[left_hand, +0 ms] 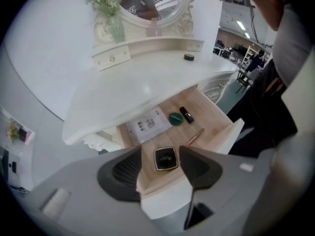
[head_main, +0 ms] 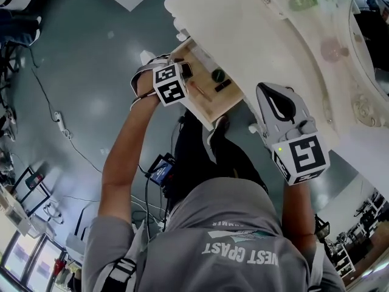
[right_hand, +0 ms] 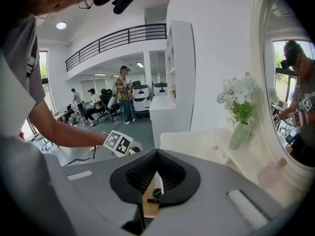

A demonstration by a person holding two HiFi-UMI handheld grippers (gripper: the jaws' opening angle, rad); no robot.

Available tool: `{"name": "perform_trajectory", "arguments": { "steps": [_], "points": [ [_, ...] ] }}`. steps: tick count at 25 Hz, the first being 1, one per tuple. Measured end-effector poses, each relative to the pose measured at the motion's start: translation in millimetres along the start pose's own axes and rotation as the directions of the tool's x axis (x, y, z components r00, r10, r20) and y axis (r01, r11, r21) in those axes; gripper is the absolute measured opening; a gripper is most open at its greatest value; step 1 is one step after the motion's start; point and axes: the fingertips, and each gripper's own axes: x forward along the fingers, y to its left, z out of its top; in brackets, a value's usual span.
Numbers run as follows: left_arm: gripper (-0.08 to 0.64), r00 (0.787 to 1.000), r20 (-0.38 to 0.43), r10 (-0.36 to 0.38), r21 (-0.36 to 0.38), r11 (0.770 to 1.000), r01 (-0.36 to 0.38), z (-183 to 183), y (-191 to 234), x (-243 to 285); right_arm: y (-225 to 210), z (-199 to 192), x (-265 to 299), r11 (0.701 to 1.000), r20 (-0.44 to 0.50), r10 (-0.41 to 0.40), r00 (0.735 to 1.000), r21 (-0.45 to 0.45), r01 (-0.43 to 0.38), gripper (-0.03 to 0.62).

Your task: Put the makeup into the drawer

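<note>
The wooden drawer [head_main: 213,105] of the white vanity stands pulled out. In it lie a black square compact [left_hand: 165,159], a white packet [left_hand: 147,124], a green round case [left_hand: 175,118], a black lipstick [left_hand: 186,114] and a thin rose pencil [left_hand: 196,136]. My left gripper [left_hand: 161,150] hangs open above the drawer's near end, pointing steeply down. The compact rests on the drawer floor below the gap, untouched by the pads. My right gripper [right_hand: 156,154] is held over the vanity's front edge to the right of the drawer [right_hand: 150,203], its pads together with nothing between them.
On the vanity top [left_hand: 147,77] sit a small dark item [left_hand: 189,57], a glass vase of flowers [left_hand: 116,28] and an oval mirror [left_hand: 152,9]. The person's legs stand right behind the drawer front [left_hand: 231,132]. Cables lie on the grey floor [head_main: 61,123] to the left.
</note>
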Motion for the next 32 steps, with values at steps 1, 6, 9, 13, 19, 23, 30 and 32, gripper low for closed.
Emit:
{"name": "perform_trajectory", "arguments": {
  "steps": [1, 6, 9, 13, 19, 23, 30, 32],
  "points": [
    [0.237, 1.000, 0.018, 0.018, -0.005, 1.000, -0.018, 4, 2, -11, 1, 5, -3, 1.000, 0.011, 0.001, 1.000, -0.010, -0.001, 0.002],
    [0.166, 0.986, 0.127, 0.104, -0.073, 0.993, -0.095, 23, 5, -75, 11, 26, -24, 0.999, 0.058, 0.012, 0.998, -0.053, -0.009, 0.002],
    [0.096, 0.968, 0.169, 0.185, -0.093, 0.981, -0.172, 27, 1, -120, 23, 40, -40, 0.997, 0.089, 0.027, 0.996, -0.070, -0.020, 0.002],
    [0.003, 0.917, 0.244, 0.315, -0.147, 0.947, -0.286, 37, -3, -185, 35, 54, -62, 0.995, 0.134, 0.046, 0.990, -0.099, -0.033, 0.002],
    [0.002, 0.806, 0.374, 0.459, -0.291, 0.883, -0.368, 52, -23, -281, 47, 65, -96, 0.990, 0.185, 0.088, 0.979, -0.122, -0.066, 0.002],
    [0.002, 0.707, 0.477, 0.522, -0.390, 0.847, -0.362, 70, -40, -341, 44, 69, -119, 0.988, 0.214, 0.105, 0.971, -0.130, -0.078, 0.002],
    [0.002, 0.529, 0.572, 0.626, -0.504, 0.778, -0.375, 112, -77, -433, 34, 76, -168, 0.987, 0.287, 0.116, 0.951, -0.143, -0.078, 0.000],
    [0.002, 0.494, 0.581, 0.646, -0.522, 0.762, -0.383, 123, -87, -450, 31, 77, -180, 0.987, 0.309, 0.124, 0.943, -0.138, -0.085, 0.000]
  ]
}}
